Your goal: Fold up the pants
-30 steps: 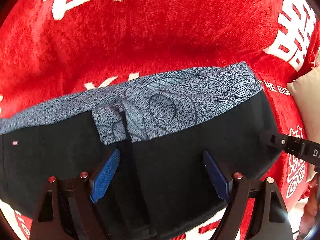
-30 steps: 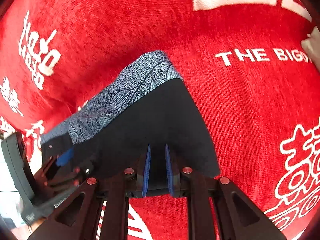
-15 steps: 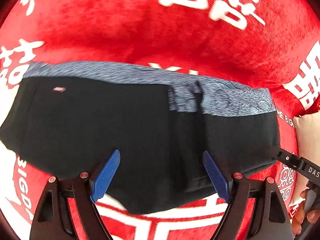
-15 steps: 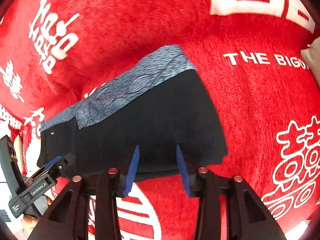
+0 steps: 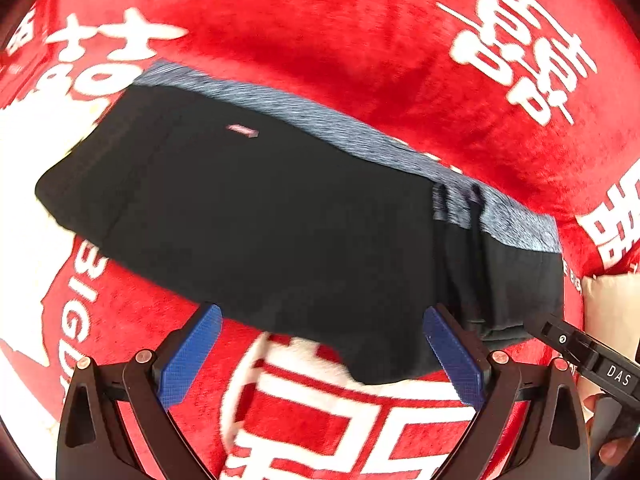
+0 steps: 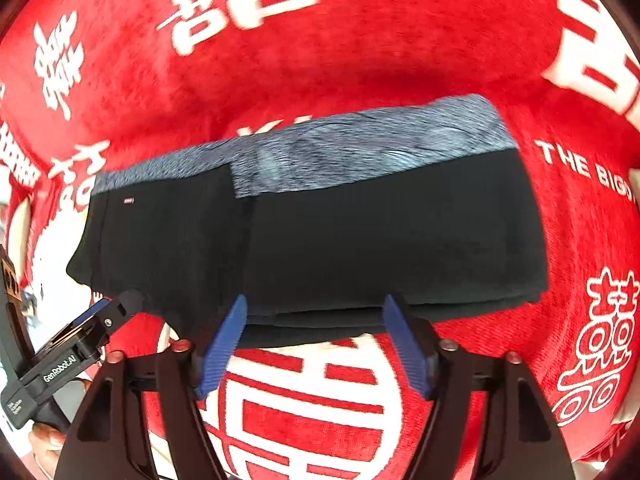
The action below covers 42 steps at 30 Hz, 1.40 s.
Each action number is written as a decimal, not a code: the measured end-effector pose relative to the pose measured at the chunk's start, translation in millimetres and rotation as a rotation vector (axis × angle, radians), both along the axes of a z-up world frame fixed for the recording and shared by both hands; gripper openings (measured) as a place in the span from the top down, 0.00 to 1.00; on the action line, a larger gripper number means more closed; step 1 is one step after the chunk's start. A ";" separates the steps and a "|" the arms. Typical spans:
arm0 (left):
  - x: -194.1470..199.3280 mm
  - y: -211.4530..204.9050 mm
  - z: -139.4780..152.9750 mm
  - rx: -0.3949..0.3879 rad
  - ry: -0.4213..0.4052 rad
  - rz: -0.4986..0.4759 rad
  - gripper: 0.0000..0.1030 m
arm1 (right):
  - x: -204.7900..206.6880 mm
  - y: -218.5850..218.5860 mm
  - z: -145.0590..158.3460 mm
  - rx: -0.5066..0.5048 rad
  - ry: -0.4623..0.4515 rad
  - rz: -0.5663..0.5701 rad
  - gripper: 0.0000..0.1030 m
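Note:
Black pants (image 5: pixel 288 216) with a grey-blue patterned waistband (image 5: pixel 360 136) lie folded flat on a red blanket (image 5: pixel 360 40); they also show in the right wrist view (image 6: pixel 360 240). My left gripper (image 5: pixel 320 340) is open and empty, its blue pads at the pants' near edge. My right gripper (image 6: pixel 316 328) is open and empty, its pads just at the near folded edge. The right gripper's tip shows at the right of the left wrist view (image 5: pixel 580 356); the left gripper shows at the lower left of the right wrist view (image 6: pixel 80 344).
The red blanket (image 6: pixel 360 40) with white characters and lettering covers the whole surface. A beige cushion (image 5: pixel 612 312) sits at the right edge.
Both grippers have pulled back from the pants. The right gripper, shut on the black fabric a second ago, has opened and let go. The pants now lie flat in a folded rectangle.

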<state>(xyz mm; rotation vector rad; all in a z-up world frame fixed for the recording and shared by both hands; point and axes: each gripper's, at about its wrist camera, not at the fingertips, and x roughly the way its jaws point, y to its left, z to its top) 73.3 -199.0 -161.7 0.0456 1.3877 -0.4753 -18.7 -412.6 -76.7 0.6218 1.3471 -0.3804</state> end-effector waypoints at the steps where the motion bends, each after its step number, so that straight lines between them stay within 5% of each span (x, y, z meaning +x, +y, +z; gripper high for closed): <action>1: 1.7 6.1 -0.6 -0.002 0.002 0.015 0.02 | 3.5 3.2 -0.6 -0.004 0.004 0.008 0.22; 9: 21.1 51.6 -7.1 0.031 0.011 0.124 0.02 | 33.3 25.1 -9.8 -0.045 0.054 0.078 0.22; 15: 30.6 66.1 -15.4 0.081 0.016 0.154 0.02 | 36.9 29.9 -44.5 -0.032 0.141 0.080 0.16; 28: 47.3 89.8 -26.1 0.041 0.039 0.220 0.02 | 47.6 55.9 -54.5 -0.108 0.189 0.198 0.06; 42: 66.2 143.3 -42.9 -0.182 0.074 0.383 0.02 | 56.1 81.2 -64.7 -0.142 0.204 0.235 0.05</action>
